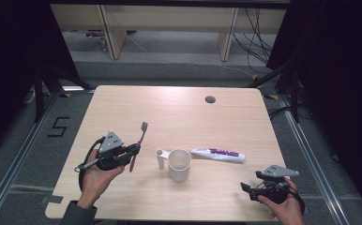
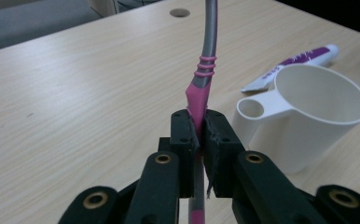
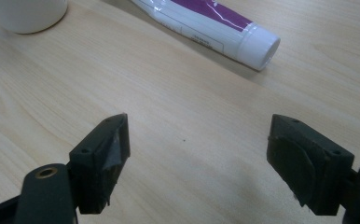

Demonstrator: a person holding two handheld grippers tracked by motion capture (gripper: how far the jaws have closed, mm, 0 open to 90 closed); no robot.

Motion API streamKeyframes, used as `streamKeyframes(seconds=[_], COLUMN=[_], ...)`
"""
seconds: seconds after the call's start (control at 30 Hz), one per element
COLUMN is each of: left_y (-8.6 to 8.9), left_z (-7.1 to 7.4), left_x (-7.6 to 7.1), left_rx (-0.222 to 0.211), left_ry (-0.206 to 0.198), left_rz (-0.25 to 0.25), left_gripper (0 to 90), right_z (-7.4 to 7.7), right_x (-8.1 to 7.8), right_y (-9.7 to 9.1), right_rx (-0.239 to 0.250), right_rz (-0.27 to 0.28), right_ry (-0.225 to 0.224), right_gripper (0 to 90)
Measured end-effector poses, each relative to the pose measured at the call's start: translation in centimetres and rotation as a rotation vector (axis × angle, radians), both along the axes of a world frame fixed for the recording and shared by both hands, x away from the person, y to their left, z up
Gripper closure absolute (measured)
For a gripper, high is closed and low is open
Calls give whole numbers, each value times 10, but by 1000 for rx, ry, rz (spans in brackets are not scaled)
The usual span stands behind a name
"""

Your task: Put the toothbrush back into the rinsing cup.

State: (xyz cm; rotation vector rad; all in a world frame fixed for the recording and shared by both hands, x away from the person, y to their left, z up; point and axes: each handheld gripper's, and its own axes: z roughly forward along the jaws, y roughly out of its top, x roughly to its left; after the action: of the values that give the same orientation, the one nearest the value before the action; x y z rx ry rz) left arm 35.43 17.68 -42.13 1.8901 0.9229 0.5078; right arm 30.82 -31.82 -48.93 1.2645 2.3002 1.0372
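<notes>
The left tool was clenched on the pink-and-grey plastic toothbrush, held up just left of the white plastic cup on the pale wooden worktop. Gripped low on its slim handle, the brush might have pivoted or missed the cup's rim. The right gripper view showed the right tool released, near the white-and-purple toothpaste tube; the left gripper view showed the pads pinching the handle.

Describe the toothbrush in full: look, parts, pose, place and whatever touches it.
The toothbrush is slim, with a pink handle that turns grey toward the neck, pink rings marking the change, and a dark bristled head. It looks like plastic. The left gripper has its jaws shut on the pink part of the handle, so the brush is held off the table, head pointing away from the person. It sits left of the white cup and is apart from it. Nothing else touches it.
</notes>
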Motion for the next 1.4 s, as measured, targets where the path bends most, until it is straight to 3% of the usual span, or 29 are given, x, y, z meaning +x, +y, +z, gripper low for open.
streamKeyframes(seconds=[0.37,0.57,0.6,0.9,1.4], left_y=[-7,-13,-14,-32,-55], left_z=[1,7,9,23,25], left_x=[0,2,3,11,24], left_rx=[-137,-187,-184,-201,-220], left_ry=[-82,-109,-94,-126,-142], left_rz=[10,-5,-8,-15,-43], left_gripper=[824,824,823,823,823], right_z=[0,0,0,0,0], right_x=[0,0,0,0,1], right_y=[0,0,0,-1,-1], right_rx=[0,-1,-2,-7,-1], right_rz=[1,-1,-1,-6,-1], right_ry=[0,2,2,-3,0], right_gripper=[221,221,221,221,221])
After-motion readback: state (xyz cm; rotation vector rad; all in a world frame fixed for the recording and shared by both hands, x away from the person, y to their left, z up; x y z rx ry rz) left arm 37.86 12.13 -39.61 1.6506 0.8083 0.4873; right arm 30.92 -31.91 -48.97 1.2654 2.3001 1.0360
